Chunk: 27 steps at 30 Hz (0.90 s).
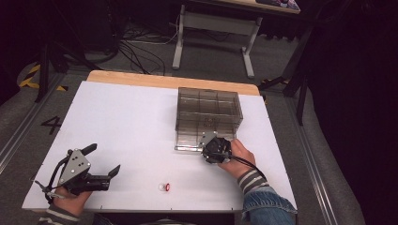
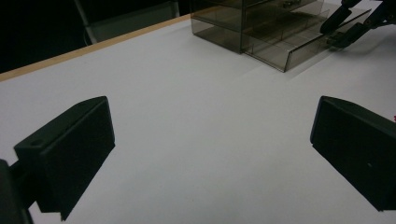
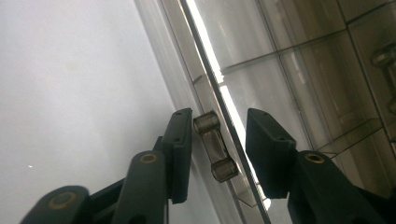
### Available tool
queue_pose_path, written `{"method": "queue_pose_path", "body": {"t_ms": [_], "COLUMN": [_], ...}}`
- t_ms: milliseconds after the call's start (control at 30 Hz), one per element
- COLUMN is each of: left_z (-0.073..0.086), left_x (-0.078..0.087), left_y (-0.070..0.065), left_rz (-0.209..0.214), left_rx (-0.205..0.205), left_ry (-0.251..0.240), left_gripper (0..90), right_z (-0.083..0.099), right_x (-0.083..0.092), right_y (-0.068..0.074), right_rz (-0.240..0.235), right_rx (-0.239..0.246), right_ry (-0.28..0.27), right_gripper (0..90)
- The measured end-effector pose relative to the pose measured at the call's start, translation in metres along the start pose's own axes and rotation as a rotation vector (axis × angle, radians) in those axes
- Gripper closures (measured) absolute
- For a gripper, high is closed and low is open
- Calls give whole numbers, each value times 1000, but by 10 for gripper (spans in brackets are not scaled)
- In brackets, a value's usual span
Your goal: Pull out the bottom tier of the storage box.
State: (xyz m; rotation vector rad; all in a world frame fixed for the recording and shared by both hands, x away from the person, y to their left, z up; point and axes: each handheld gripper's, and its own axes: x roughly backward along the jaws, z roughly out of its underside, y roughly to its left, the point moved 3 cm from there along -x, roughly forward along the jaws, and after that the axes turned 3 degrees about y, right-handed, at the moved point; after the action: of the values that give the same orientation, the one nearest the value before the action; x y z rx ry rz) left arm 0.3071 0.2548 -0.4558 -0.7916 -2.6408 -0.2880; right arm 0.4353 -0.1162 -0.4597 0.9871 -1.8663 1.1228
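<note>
Smoky clear drawer box, bottom drawer pulled partly out; drawer handle facing person.

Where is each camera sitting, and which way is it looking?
High view: above the person's side, looking forward and down on the table; both hands show, left gripper, right gripper.
Left gripper view: rides the left gripper, looking across the table at the drawer box; its two jaws stand wide apart.
Right gripper view: rides the right gripper, close on the drawer handle between its jaws.
Shared: all three show the drawer box.
</note>
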Motion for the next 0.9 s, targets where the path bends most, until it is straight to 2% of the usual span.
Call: {"method": "queue_pose_path", "body": {"t_ms": [233,300,600,633,900], "left_z": [-1,-1,-4,-5,-7], "left_x": [-2,-3,-7,-7,-13], "left_y": [1,1,5,6,6], "left_rz": [-3,2,1,-1,2], "left_rx": [-8,1,7,-3,-5], "left_ry": [-3,-3,-14,-13,-9], "left_gripper": [5,5,8,9,11], "right_z": [-2,-3,-3,-4,-8], "right_x": [11,15,35,37,55], "right_y": [-1,-1,-4,-4,0], "right_rz": [-9,-7,-2,0,-9], "right_rx": [-29,-40,-132,-140,-186], "right_ry": [-60,-80,-195,-205,-295], "right_gripper": [579,575,544,541,521]}}
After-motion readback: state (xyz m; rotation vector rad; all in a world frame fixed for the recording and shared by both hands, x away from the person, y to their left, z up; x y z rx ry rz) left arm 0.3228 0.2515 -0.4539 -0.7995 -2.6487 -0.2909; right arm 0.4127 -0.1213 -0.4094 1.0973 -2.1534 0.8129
